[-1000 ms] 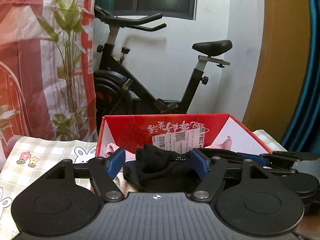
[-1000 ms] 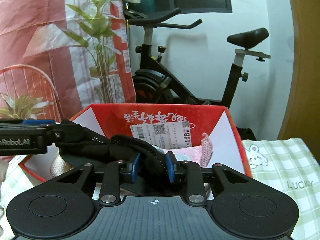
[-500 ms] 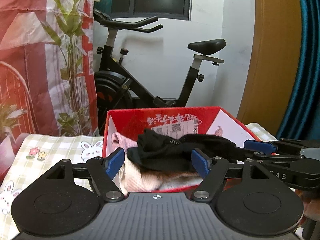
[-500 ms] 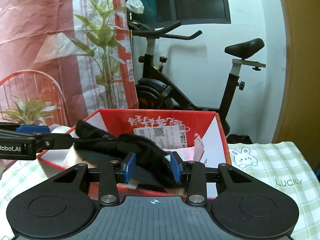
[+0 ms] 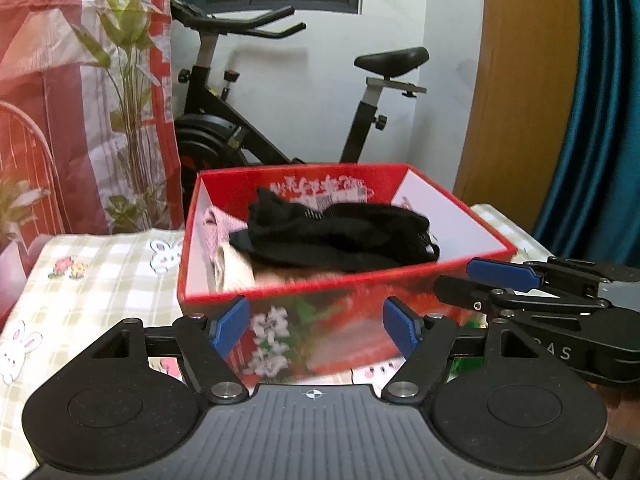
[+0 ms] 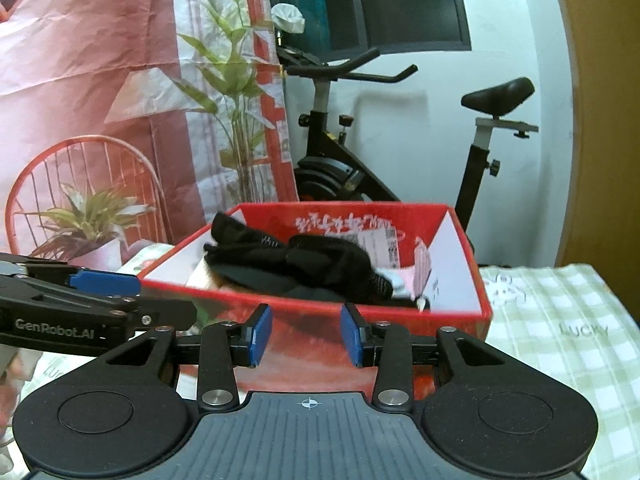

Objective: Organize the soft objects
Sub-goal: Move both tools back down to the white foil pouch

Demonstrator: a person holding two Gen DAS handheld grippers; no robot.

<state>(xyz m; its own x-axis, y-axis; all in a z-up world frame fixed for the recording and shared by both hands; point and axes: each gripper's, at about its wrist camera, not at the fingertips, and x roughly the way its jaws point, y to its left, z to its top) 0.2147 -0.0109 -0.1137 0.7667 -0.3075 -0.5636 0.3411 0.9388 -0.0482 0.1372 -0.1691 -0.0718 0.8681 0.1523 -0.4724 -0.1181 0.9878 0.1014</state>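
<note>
Black garment (image 5: 340, 236) in red floral box (image 5: 320, 320), on green-checked, seemingly bunny-printed cloth (image 5: 100, 264).

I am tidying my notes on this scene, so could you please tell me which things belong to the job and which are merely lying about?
Part of the job:
- black garment
- pink knit
- red box

Just about:
- exercise bike
- checked cloth
- potted plant

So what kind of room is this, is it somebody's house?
Probably a room in a home. There is an exercise bike by the wall, a printed curtain, and a table with a bunny tablecloth holding a red box of soft clothes.
</note>
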